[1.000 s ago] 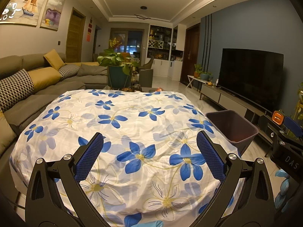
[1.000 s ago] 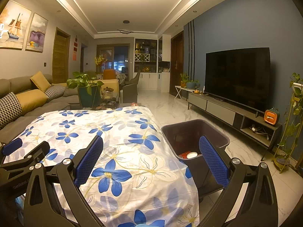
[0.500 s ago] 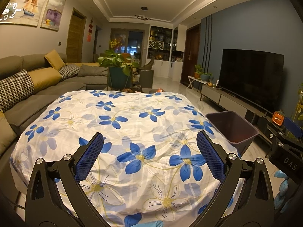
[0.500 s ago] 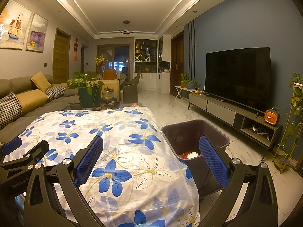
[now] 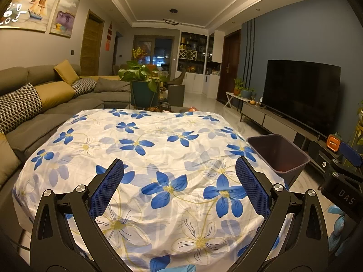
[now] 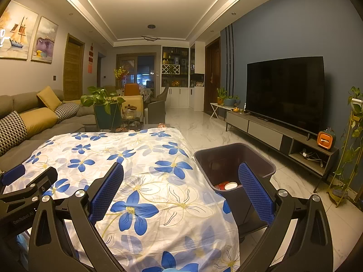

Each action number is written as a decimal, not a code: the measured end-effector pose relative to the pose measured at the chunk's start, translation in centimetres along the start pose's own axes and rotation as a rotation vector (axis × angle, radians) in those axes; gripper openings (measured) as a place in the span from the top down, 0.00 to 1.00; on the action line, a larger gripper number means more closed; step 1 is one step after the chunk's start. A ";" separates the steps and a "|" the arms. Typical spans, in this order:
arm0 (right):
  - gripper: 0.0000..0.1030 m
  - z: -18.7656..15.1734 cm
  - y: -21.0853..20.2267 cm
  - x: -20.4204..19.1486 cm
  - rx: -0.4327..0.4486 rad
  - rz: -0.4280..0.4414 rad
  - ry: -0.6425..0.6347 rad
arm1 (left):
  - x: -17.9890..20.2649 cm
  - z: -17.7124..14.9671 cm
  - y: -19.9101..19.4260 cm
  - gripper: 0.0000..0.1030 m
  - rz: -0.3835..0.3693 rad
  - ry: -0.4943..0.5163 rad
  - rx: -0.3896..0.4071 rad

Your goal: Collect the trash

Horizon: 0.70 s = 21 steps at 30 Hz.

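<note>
Table w/ floral cloth; bin on floor beside it.

Table covered edge to edge by white cloth w/ blue flowers, creased. Marble-look floor on its right side carries dark bin, just beside table edge; red and white bits at bin bottom.

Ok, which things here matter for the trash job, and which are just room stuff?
Job:
- bin on the floor beside the table
- trash in the bin: a red piece and a white round one
- left gripper, right gripper, both open and empty

Room stuff:
- floral cloth
- sofa
- TV
- potted plant
</note>
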State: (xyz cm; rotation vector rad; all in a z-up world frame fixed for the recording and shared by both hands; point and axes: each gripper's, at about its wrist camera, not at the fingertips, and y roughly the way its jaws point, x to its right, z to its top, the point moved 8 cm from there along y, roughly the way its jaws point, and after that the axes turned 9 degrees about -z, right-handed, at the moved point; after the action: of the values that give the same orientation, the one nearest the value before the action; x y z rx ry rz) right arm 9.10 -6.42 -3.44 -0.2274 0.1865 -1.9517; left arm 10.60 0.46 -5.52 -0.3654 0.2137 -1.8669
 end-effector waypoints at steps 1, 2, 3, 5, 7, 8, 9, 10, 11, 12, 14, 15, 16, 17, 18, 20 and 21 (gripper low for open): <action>0.06 0.0 0.0 0.0 -0.001 0.001 0.001 | 0.0 0.0 0.0 0.06 0.000 0.000 0.000; 0.06 0.0 0.0 0.0 -0.001 0.002 0.002 | 0.0 0.0 0.0 0.06 0.000 0.000 0.000; 0.06 0.0 0.0 0.0 -0.002 0.001 0.001 | 0.0 0.0 0.0 0.06 0.000 0.000 0.000; 0.06 0.0 0.0 0.0 -0.001 0.001 0.001 | 0.0 0.0 0.0 0.06 0.000 -0.001 -0.001; 0.06 0.0 0.0 0.0 -0.001 0.001 0.001 | 0.0 0.0 0.0 0.06 0.000 0.000 0.000; 0.06 0.0 0.0 0.0 -0.001 0.000 0.001 | 0.0 0.0 0.0 0.06 0.000 0.000 0.000; 0.06 0.0 0.0 0.0 -0.001 0.000 0.002 | 0.0 0.0 0.0 0.06 0.001 0.000 0.000; 0.06 0.0 0.0 0.0 -0.001 0.001 0.001 | 0.0 0.0 0.0 0.06 -0.001 -0.001 0.001; 0.06 0.0 0.0 0.0 -0.001 0.001 0.001 | 0.0 0.0 0.0 0.06 -0.003 -0.001 0.001; 0.06 0.0 0.0 0.0 -0.001 0.001 0.001 | 0.0 0.0 0.0 0.06 -0.002 0.000 0.001; 0.06 0.0 0.0 0.0 -0.002 0.000 0.001 | 0.0 0.0 0.0 0.06 0.000 0.000 -0.001; 0.06 -0.1 0.0 0.1 -0.002 0.001 0.002 | 0.0 -0.1 0.0 0.06 -0.001 0.000 0.000; 0.06 0.0 0.0 0.0 -0.003 0.002 0.003 | 0.0 -0.1 0.0 0.06 -0.001 0.000 0.001; 0.06 0.0 0.0 0.0 -0.002 0.001 0.002 | 0.0 -0.1 0.0 0.06 0.001 0.000 0.001; 0.06 0.0 0.0 0.0 -0.002 0.001 0.002 | 0.0 -0.1 0.0 0.06 0.000 0.001 0.001; 0.06 0.0 0.0 0.1 -0.002 0.001 0.002 | -0.1 -0.1 0.0 0.06 0.003 0.002 0.004; 0.06 0.0 0.0 0.0 -0.001 0.001 0.002 | -0.1 -0.1 0.0 0.06 0.005 0.003 0.003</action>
State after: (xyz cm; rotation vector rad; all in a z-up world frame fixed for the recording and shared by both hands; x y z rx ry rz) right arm 9.11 -6.45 -3.46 -0.2263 0.1887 -1.9514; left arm 10.60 0.54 -5.62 -0.3601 0.2140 -1.8628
